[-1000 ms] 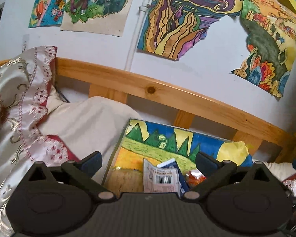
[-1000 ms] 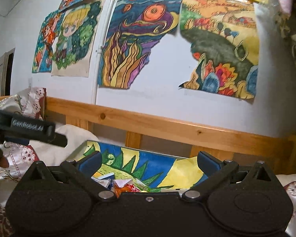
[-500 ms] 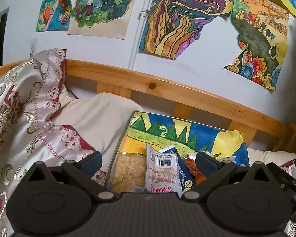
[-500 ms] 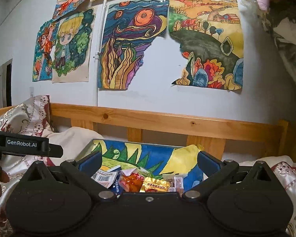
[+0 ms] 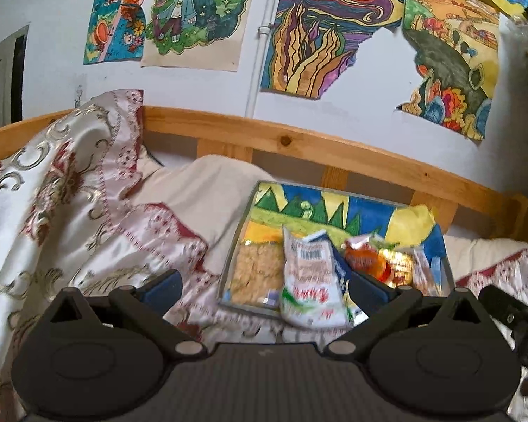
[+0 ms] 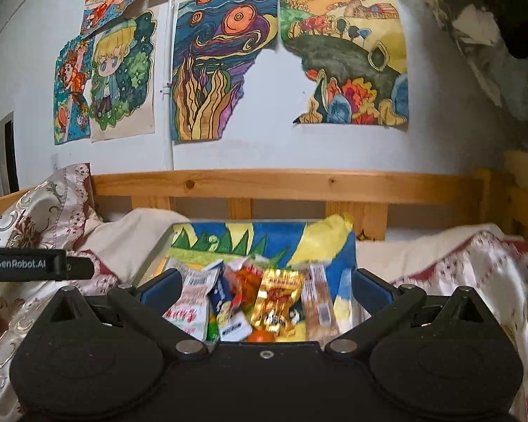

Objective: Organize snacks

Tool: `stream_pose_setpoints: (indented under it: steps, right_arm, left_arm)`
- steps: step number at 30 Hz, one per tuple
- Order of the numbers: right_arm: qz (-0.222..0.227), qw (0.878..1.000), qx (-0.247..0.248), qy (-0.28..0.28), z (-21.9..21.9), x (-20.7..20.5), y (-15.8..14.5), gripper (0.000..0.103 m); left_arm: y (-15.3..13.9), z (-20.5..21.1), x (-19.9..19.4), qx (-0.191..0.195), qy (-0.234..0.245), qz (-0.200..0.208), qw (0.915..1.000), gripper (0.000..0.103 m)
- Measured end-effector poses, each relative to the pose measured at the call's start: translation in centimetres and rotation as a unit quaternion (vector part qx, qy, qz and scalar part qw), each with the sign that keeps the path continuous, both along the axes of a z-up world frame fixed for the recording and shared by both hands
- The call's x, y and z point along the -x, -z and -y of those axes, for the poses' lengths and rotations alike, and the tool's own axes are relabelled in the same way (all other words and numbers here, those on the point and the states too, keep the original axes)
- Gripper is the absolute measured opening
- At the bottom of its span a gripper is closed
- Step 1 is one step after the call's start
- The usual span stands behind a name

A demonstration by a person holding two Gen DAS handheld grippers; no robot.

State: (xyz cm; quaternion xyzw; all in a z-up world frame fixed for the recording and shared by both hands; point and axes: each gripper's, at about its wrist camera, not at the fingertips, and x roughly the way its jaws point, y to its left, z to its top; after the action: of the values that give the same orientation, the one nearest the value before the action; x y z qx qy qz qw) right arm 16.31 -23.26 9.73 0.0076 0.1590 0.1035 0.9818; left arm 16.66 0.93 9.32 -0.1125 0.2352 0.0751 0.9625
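A painted tray lies on the bed and holds several snack packets. Among them are a white packet with a barcode, a pale cracker pack, an orange packet, a gold foil packet and a long wafer bar. My left gripper is open, above the tray's near left corner, with nothing between its fingers. My right gripper is open too, hanging above the packets with nothing held.
A wooden bed rail runs behind the tray, under a wall of drawings. A patterned satin pillow and cream bedding lie to the left. The other gripper's black body shows at the left of the right wrist view.
Both views have pulled back and tipped downward, so more of the tray and its packets shows. Both grippers stayed open.
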Motion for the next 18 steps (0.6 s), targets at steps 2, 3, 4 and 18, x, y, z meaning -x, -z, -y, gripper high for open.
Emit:
stream_pose_setpoints:
  steps: [2,3,4,18]
  right_arm:
    - [-0.007,1.000,-0.004,0.002,0.0,1.2,0.2,0.102]
    - [-0.011,1.000,-0.006,0.003,0.0,1.7,0.3,0.102]
    - [-0.015,1.000,-0.010,0.004,0.1,2.3,0.4,0.102]
    - [-0.011,1.000,-0.017,0.014,0.4,7.8,0.5,0.102]
  left_arm:
    - [0.4,-0.1,1.4,-0.006,0.008,0.003,0.9999,0.102]
    - [0.6,-0.1,1.9,-0.011,0.009,0.002,0.9999,0.102]
    - [0.8,-0.1,2.3,-0.014,0.010,0.001,0.9999,0.102]
    - [1.5,-0.5,7.3,-0.025,0.014,0.014,0.9995,0.102]
